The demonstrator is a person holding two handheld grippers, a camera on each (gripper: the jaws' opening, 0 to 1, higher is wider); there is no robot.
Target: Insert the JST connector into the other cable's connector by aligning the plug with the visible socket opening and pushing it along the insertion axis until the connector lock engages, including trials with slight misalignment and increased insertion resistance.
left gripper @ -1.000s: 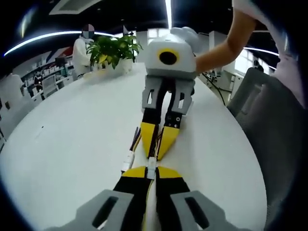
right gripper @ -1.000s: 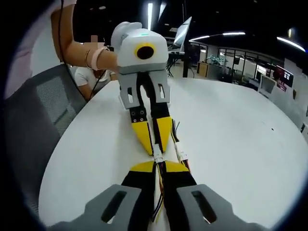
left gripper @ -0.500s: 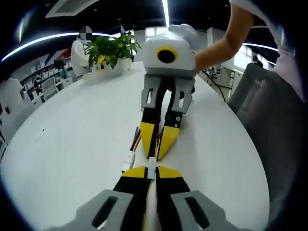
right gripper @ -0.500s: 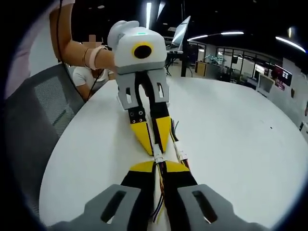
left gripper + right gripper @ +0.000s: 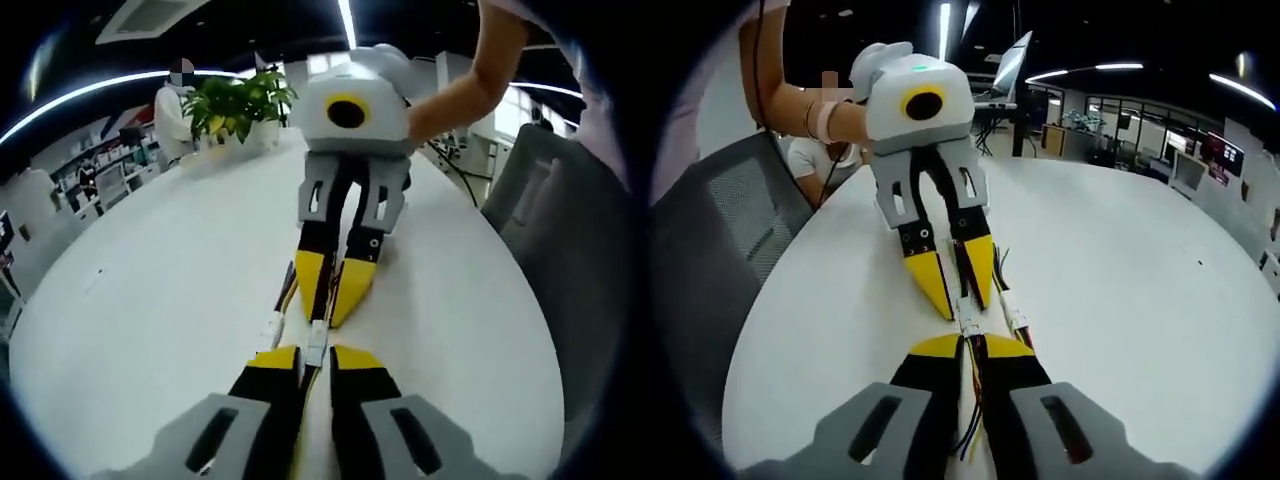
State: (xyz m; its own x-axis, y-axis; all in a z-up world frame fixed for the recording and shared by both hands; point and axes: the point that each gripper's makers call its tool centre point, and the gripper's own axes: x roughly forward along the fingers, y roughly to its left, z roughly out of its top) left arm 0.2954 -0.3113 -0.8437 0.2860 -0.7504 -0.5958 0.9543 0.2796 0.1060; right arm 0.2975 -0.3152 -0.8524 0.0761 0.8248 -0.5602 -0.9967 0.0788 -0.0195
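Observation:
On the white table (image 5: 150, 280) my two grippers face each other tip to tip. My left gripper (image 5: 316, 356) is shut on a white JST connector (image 5: 316, 342) with its wires running back between the jaws. The right gripper (image 5: 328, 316) comes in from above, its yellow fingers (image 5: 309, 282) closed on the mating connector. In the right gripper view, my right gripper (image 5: 970, 346) holds its white connector (image 5: 968, 326) and coloured wires, while the left gripper (image 5: 960, 308) points at it. The two connectors touch end to end. I cannot tell whether the lock is engaged.
A spare white connector (image 5: 272, 328) with loose wires lies just beside the joined pair, also the spare connector (image 5: 1018, 324). A potted plant (image 5: 236, 104) stands at the table's far edge. Grey chairs (image 5: 560, 230) (image 5: 730, 230) flank the table. A person's arm (image 5: 470, 85) holds the right gripper.
Both views have shifted slightly. The gap between my left gripper's jaws looks a little wider than before. The connectors stay pressed together in the same spot.

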